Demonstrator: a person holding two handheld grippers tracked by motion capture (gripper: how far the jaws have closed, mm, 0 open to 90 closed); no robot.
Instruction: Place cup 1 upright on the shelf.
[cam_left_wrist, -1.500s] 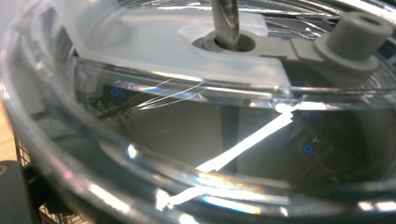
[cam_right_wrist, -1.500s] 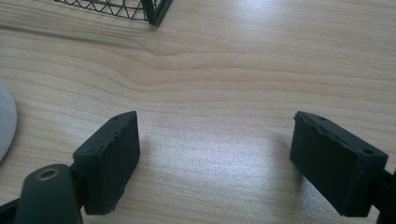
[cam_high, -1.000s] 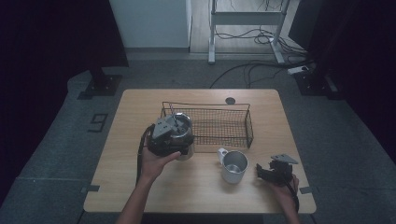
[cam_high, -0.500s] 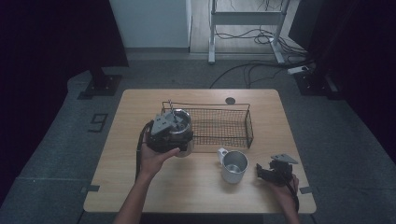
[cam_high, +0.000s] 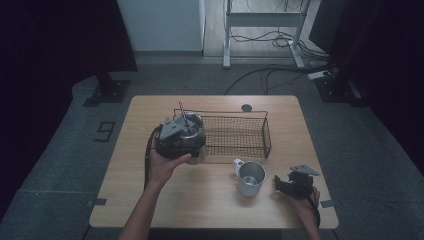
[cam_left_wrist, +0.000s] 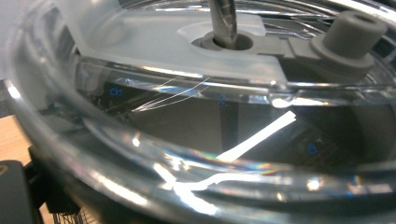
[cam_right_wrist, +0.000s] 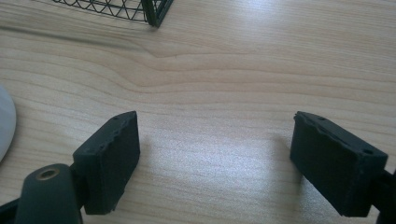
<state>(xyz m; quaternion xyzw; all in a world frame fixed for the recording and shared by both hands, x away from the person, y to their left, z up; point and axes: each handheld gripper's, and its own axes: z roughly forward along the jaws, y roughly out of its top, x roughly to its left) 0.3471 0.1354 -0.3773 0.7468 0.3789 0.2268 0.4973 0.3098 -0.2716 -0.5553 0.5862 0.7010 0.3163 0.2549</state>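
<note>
Nothing has shifted in the past second: the lidded clear cup (cam_high: 194, 123) is gripped by the left gripper (cam_high: 186, 139) over the wire basket's (cam_high: 265, 131) left end, not yet lowered; the right gripper (cam_right_wrist: 217, 161) is rested gaping and empty, near right.

Clear lidded glass cup (cam_high: 192, 131) with straw, upright, at wire basket's (cam_high: 240, 134) left end.

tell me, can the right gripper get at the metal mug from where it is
Probably yes. The right gripper rests on the table just beside the metal mug, its fingers apart with nothing between them, and only bare wood lies in between.
</note>
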